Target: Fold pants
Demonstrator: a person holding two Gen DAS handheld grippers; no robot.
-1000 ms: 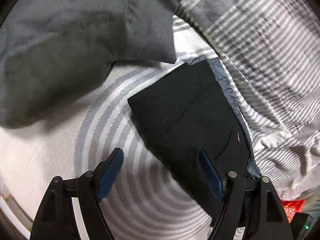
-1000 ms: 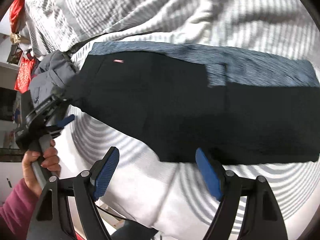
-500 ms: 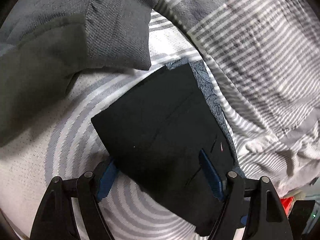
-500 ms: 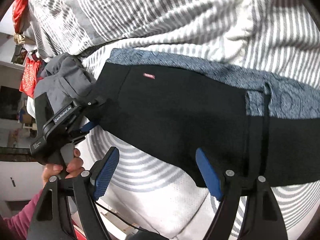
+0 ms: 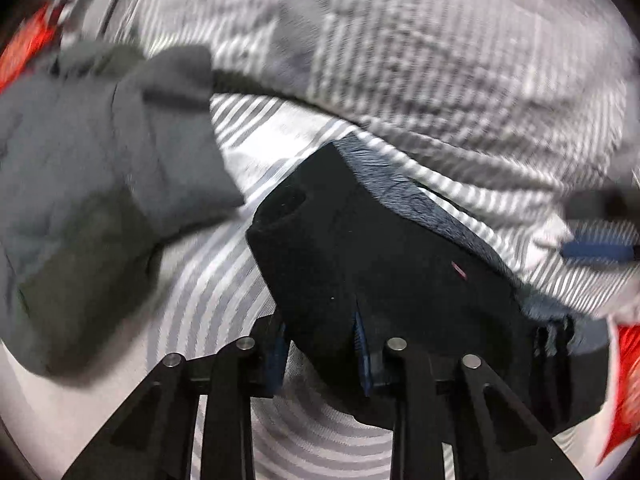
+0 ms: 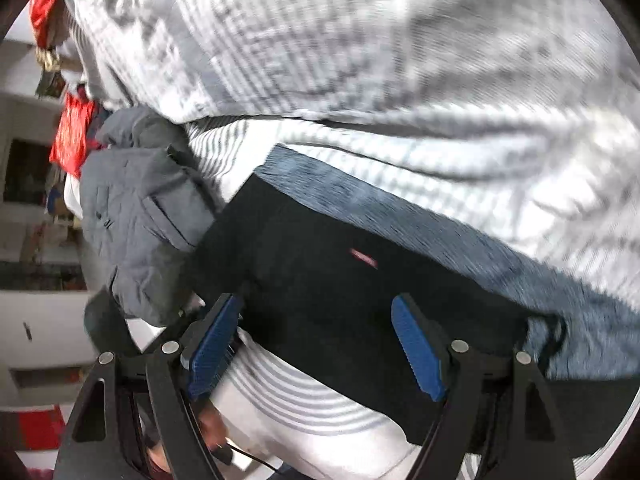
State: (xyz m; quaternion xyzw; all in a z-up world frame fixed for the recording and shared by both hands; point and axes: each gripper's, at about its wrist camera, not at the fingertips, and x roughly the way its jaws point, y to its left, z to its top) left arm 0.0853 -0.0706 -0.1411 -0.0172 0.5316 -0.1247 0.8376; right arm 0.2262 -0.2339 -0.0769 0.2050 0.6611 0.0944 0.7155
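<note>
Now left gripper [image 5: 320, 354] clamps black pants [image 5: 380, 264].

Both wrist cameras look closely down on the same pants [image 5: 372, 264] [image 6: 320, 280].

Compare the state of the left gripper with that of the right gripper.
The left gripper is shut on the folded black pants, bunching the cloth between its fingers; the right gripper is open and holds nothing. The left bites the pants' edge; the right only straddles it. Both have blue pads.
</note>
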